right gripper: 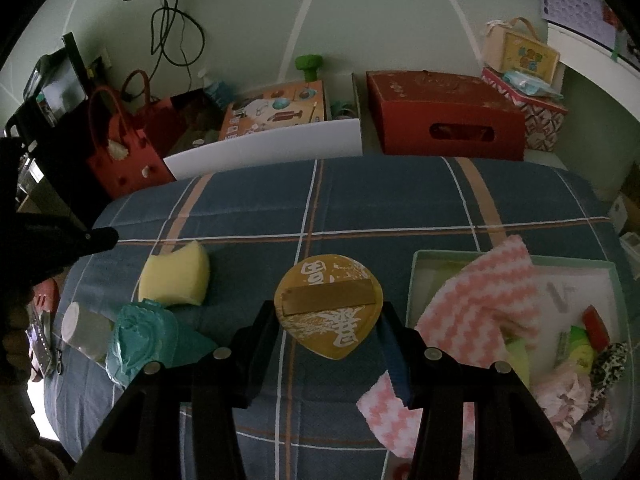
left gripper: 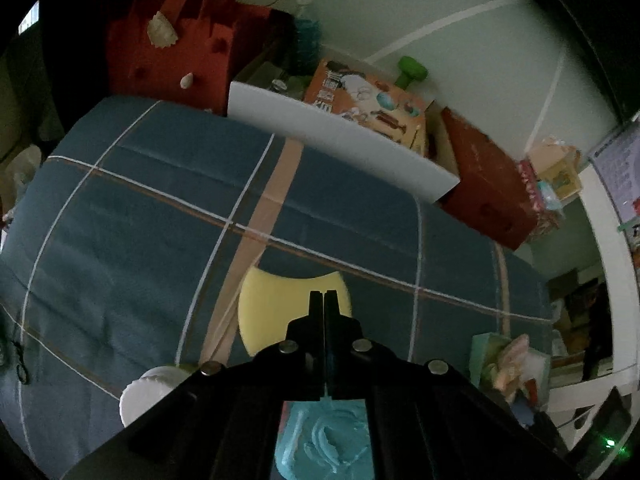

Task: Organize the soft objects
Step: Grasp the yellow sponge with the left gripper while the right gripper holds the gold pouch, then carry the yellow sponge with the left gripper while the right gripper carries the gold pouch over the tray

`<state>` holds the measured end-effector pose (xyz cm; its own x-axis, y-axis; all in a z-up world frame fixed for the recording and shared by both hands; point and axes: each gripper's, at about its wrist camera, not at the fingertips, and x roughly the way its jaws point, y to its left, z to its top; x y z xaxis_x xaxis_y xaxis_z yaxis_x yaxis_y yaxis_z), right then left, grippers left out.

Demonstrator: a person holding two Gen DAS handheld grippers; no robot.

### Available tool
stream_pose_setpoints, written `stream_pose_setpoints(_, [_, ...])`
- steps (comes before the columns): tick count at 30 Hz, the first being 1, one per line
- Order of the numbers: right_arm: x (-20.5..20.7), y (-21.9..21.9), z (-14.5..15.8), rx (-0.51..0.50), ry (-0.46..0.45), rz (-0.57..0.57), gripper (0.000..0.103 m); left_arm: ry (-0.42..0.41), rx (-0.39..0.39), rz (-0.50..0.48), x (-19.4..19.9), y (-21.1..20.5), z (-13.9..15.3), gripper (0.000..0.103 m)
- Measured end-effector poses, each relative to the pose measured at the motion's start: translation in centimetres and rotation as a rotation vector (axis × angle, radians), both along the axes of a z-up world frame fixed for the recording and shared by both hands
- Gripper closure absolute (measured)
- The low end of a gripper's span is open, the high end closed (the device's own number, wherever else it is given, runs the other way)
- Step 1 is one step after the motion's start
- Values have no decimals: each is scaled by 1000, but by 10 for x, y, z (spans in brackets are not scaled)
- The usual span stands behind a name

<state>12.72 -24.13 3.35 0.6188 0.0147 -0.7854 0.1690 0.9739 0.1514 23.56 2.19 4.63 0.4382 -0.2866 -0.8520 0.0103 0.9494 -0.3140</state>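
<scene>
On the bed lie one yellow sponge (right gripper: 175, 280), one teal cloth bundle (right gripper: 140, 340), one white roll (right gripper: 82, 330) and one gold pouch (right gripper: 328, 306). The right gripper (right gripper: 328, 336) has its fingers spread wide, the pouch lying between them; whether they touch it I cannot tell. Right of those fingers sits one pale green box (right gripper: 416, 280) with one pink zigzag cloth (right gripper: 480, 300) spilling over its rim. The left gripper (left gripper: 324, 300) has its fingers pressed together, tips over the sponge's near edge, holding nothing I can see. The blue plaid blanket (right gripper: 380, 200) covers the bed; beyond the fingertips stand one red tote (right gripper: 124, 160), one white board (right gripper: 264, 146) and one red carton (right gripper: 444, 120) against the pale wall.
</scene>
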Motion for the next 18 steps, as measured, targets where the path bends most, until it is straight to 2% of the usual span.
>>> stream_pose_setpoints(3, [-1, -2, 0, 5, -2, -3, 50, 69, 5, 6, 11, 2, -17, 103])
stream_pose_setpoints(6, [-1, -5, 0, 9, -3, -5, 50, 114, 58, 9, 22, 3, -32, 103])
stream_pose_setpoints(8, [-1, -5, -1, 12, 1, -6, 50, 156, 78, 9, 30, 5, -43, 97])
stream_pose_setpoints(9, [-1, -6, -2, 12, 3, -6, 50, 174, 87, 11, 34, 6, -47, 86])
stream_pose_setpoints(10, [-1, -6, -2, 12, 3, -7, 50, 192, 97, 14, 39, 7, -52, 67])
stream_pose_setpoints(12, [0, -6, -2, 13, 4, -6, 50, 203, 121, 19, 45, 8, -55, 42])
stream_pose_setpoints(13, [0, -5, -3, 12, 6, -5, 50, 205, 132, 21, 49, 8, -57, 40])
stream_pose_setpoints(16, [0, -6, -3, 12, 7, -7, 50, 241, 103, 25, 58, 9, -63, 40])
stream_pose_setpoints(18, [0, -6, -3, 11, 9, -9, 50, 266, 111, 34, 62, 8, -67, 40])
